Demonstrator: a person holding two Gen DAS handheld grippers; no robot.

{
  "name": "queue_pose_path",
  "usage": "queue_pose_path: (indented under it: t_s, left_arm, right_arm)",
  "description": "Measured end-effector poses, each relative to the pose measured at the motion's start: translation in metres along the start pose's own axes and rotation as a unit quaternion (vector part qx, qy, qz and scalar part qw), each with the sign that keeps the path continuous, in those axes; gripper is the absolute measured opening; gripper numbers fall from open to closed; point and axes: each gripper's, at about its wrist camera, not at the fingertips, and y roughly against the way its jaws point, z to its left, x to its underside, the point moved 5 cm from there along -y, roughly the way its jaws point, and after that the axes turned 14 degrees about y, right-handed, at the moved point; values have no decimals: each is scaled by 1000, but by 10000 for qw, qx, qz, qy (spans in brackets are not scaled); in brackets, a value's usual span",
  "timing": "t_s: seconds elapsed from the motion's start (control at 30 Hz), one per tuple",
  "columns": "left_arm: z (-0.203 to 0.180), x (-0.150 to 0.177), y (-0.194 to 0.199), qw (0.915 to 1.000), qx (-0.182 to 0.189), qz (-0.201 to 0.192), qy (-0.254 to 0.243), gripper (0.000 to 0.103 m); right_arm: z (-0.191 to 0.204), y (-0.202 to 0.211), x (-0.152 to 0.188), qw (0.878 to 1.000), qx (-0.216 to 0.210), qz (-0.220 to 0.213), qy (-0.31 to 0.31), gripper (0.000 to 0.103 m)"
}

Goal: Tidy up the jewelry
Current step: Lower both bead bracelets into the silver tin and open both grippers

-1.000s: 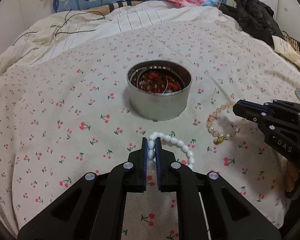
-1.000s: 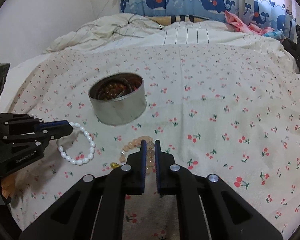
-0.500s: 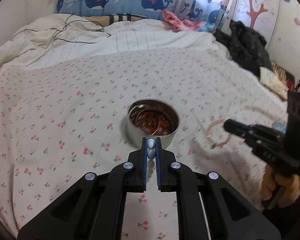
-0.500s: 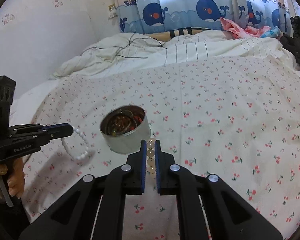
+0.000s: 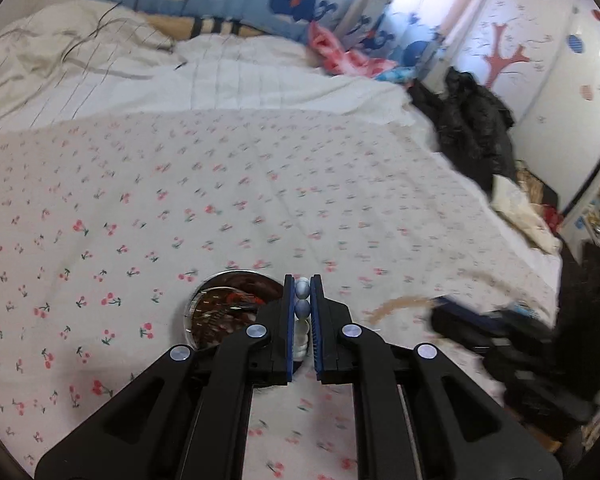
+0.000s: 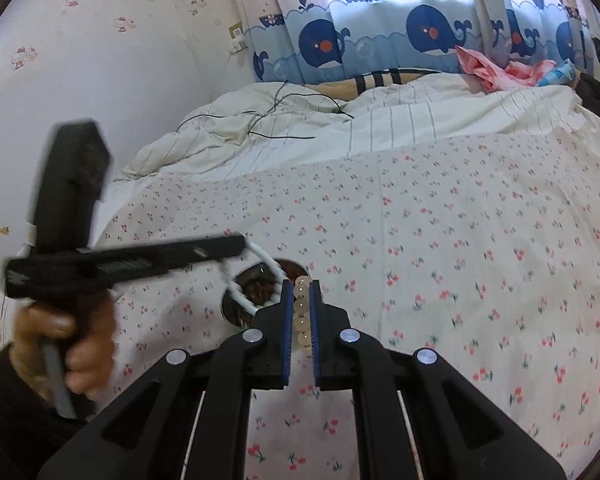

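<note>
- We see the left gripper (image 5: 302,300) with its jaws clamped on the white bead bracelet (image 5: 302,298); most of its loop hangs hidden behind the fingers.
- The right gripper (image 6: 301,304) has its jaws clamped on the peach bead bracelet (image 6: 303,312); in the left wrist view that bracelet is only a blurred arc at 3 o'clock.
- The round tin (image 5: 228,312) sits at 9 o'clock of the left jaws, half covered by them, contents hard to make out.
- A second ago both bracelets lay on the cherry-print bed sheet (image 5: 260,200); now both hang lifted above it.
- The tin has slid from well ahead to right under the jaws.
- The left hand (image 6: 60,344) is blurred.
</note>
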Motion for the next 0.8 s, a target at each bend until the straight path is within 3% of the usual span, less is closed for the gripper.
queue_pose_path:
  t_s: [0.13,0.3,0.5,0.57,0.6,0.63,0.7,0.8]
  left_arm:
    - [36,4,-27,9964,-790,160,272,8]
    - [50,0,-13,9944,-975,22,396,15]
    - [67,-3,14,9904,-1255,-268,508,24]
    - [76,2,21,9874,-1458,-333,511,32]
    - [78,9,23,9853,-1596,-362,489,43]
    - [80,16,25,9839,-1678,-386,483,51]
    - [81,31,27,9823,-1779,-357,456,55]
    - [76,53,24,9815,-1866,-255,341,66]
  right_arm:
    - [9,-14,-17,9997,-231,-2,70,9]
    - [22,-37,-28,9984,-557,36,40,9]
    - [26,-74,-26,9821,-1673,203,-847,9]
    - [22,-89,-19,9832,-1502,488,-919,9]
    - [18,-97,-13,9865,-1230,665,-851,10]
    - [13,-99,-7,9909,-850,770,-707,24]
    - [9,-95,-4,9953,-395,721,-521,45]
    - [4,-75,3,9979,172,585,-238,51]
